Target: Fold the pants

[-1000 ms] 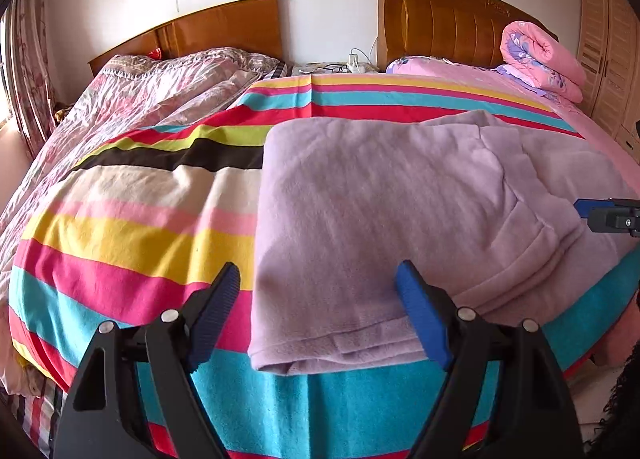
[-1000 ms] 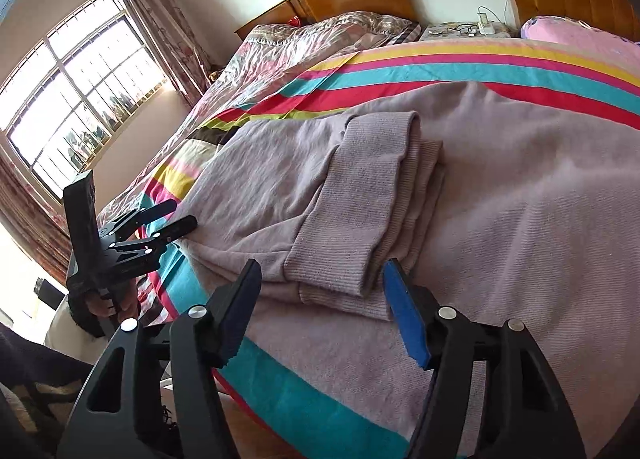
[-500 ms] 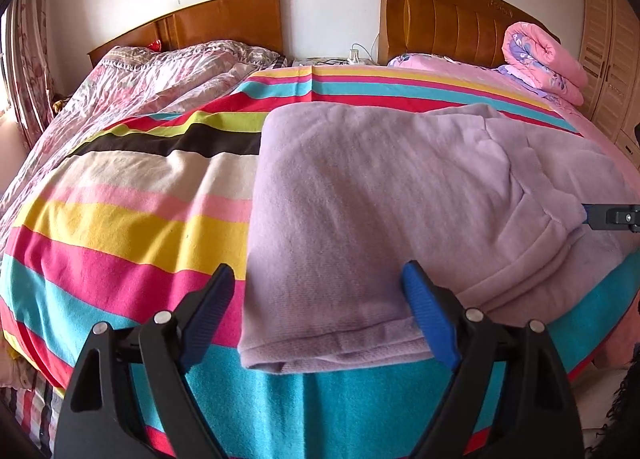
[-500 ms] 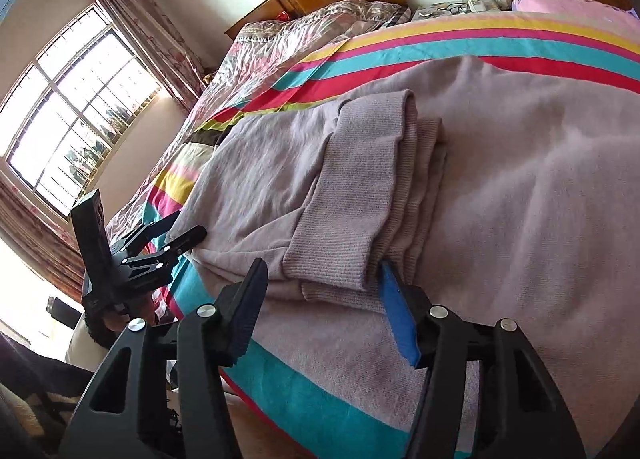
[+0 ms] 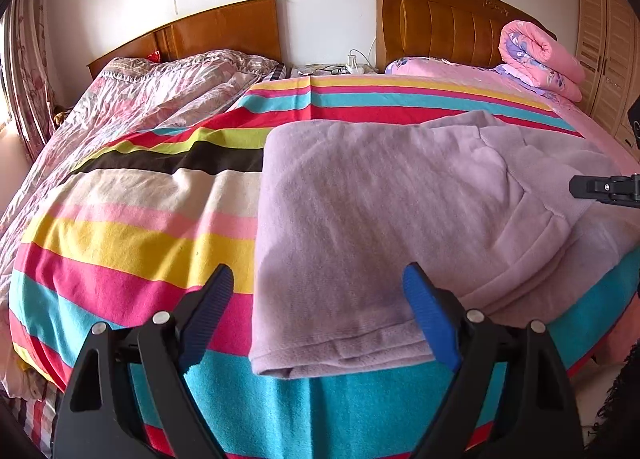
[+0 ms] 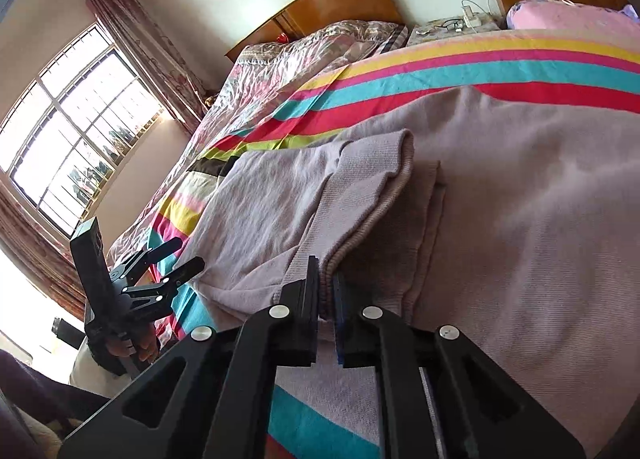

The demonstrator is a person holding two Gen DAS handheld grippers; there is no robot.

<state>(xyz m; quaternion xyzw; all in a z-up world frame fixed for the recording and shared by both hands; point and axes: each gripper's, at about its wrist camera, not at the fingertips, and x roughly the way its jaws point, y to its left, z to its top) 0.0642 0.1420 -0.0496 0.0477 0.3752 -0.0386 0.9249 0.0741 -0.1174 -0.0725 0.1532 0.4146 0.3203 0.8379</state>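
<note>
The lilac knit pants (image 5: pixel 380 219) lie folded on the striped bedspread (image 5: pixel 132 243), their ribbed cuffs (image 6: pixel 360 195) stacked at the right end. My left gripper (image 5: pixel 320 311) is open, its jaws standing on either side of the pants' near left corner at the bed's front edge. My right gripper (image 6: pixel 326 291) is shut on the near end of the ribbed cuff. The right gripper's tip also shows in the left wrist view (image 5: pixel 600 189), and the open left gripper shows in the right wrist view (image 6: pixel 176 255).
A second bed with a floral quilt (image 5: pixel 132 99) stands at the left. A rolled pink quilt (image 5: pixel 540 55) lies by the wooden headboard (image 5: pixel 448 23). A wardrobe (image 5: pixel 608 55) is at the right and a window (image 6: pixel 68 131) on the left.
My right gripper has moved in and shut on the ribbed cuff; it was open half a second ago. My left gripper has drifted slightly closer to the pants' near edge and stays open.
</note>
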